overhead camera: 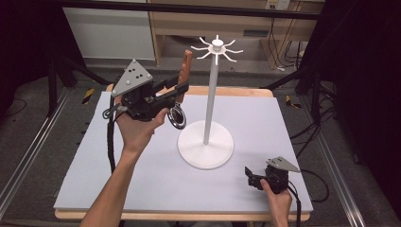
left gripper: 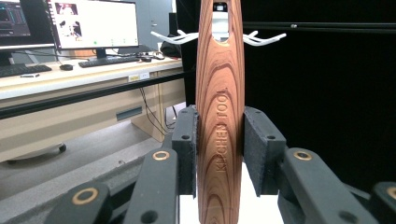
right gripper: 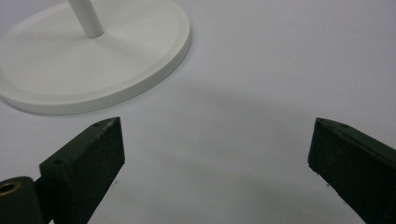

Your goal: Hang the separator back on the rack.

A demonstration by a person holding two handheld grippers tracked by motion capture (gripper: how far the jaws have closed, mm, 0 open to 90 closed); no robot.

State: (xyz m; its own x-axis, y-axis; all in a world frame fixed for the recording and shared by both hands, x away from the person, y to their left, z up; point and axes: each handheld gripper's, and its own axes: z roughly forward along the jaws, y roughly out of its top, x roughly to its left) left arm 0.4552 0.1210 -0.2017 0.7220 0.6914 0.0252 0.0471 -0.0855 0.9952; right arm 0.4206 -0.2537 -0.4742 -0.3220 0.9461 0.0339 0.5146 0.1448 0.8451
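Wooden-handled kitchen tool (overhead camera: 185,66) clamped upright in left gripper (overhead camera: 177,90), raised left of white hook stand (overhead camera: 211,94), hanging hole up, likely for hooking. Metal ring end (overhead camera: 177,117) dangling below. Left gripper view: pads (left gripper: 187,144) pinching handle, hole (left gripper: 220,21) level with hooks (left gripper: 266,39). Right gripper (overhead camera: 250,177) resting on white mat (overhead camera: 142,184), jaws wide, empty, beside stand base (right gripper: 116,70).

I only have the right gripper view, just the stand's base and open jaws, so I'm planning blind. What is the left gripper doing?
Observer: The left gripper is shut on a wooden-handled tool, held up left of the stand's pole.
Operator: Which way up is the tool?
Observer: Handle up, its metal ring hanging below the jaws.
Operator: Anything on the hooks?
Observer: No, the hooks at the top are bare.
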